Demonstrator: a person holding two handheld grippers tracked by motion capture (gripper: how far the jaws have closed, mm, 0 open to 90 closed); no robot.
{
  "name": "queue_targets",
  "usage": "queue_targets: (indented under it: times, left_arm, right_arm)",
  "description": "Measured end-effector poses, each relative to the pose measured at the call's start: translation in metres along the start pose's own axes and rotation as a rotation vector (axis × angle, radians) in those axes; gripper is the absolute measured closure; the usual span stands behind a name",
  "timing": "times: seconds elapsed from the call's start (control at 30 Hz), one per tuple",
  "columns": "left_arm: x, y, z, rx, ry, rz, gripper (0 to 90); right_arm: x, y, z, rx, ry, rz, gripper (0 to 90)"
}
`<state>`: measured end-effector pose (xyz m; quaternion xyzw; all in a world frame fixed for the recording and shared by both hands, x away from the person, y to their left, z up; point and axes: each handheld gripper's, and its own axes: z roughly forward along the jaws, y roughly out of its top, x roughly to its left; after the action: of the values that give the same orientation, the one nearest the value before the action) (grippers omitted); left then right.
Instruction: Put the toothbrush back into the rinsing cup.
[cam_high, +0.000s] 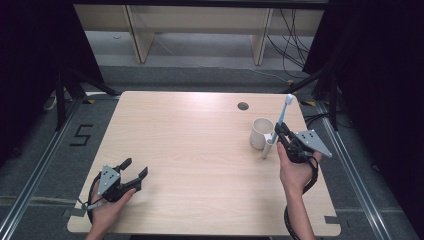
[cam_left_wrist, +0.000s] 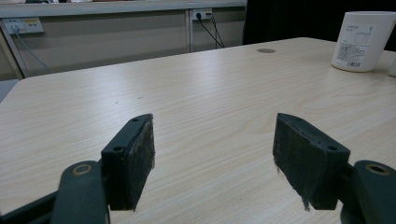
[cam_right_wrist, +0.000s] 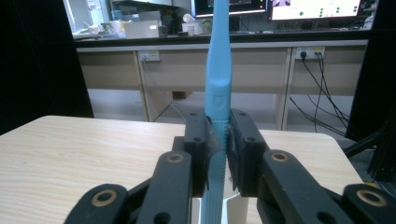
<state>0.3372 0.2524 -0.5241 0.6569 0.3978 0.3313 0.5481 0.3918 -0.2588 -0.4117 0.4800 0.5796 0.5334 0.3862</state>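
Note:
A light blue and white toothbrush (cam_high: 280, 120) stands nearly upright at the table's right side, its bristle head at the top. My right gripper (cam_high: 281, 133) is shut on its handle, and in the right gripper view the blue handle (cam_right_wrist: 218, 93) rises between the two black pads (cam_right_wrist: 198, 140). A white mug (cam_high: 260, 133) stands on the table just left of the toothbrush; in the left gripper view the mug (cam_left_wrist: 362, 41) shows a printed label. My left gripper (cam_high: 135, 168) rests near the front left corner, its jaws open with bare table between the pads (cam_left_wrist: 133, 158).
The light wooden table (cam_high: 200, 150) has a round cable hole (cam_high: 243, 106) near its far edge. Black frame legs and cables stand beyond the table's right and left far corners. Wooden furniture legs stand on the floor behind.

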Motion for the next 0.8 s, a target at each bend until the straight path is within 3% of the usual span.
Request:
queue_targets:
  times: [0.27,0.4,0.63,0.67,0.8]
  left_arm:
    - [-0.001,0.0,0.0,0.0,0.002,0.004,29.1]
    - [0.0,0.0,0.0,-0.002,0.001,0.002,29.0]
    - [0.0,0.0,0.0,-0.003,0.001,0.002,29.0]
    - [0.0,0.0,0.0,-0.002,0.001,0.002,29.1]
    - [0.0,0.0,0.0,-0.002,0.0,0.001,29.0]
  right_arm:
    - [0.002,0.001,0.004,-0.001,-0.009,0.017,79.4]
    - [0.001,0.002,0.006,-0.011,-0.014,-0.004,79.4]
    - [0.003,0.0,0.008,0.004,-0.028,0.021,79.4]
    - [0.002,0.0,0.01,-0.007,-0.026,0.0,79.4]
    - [0.004,-0.003,0.012,0.001,-0.03,-0.002,79.4]
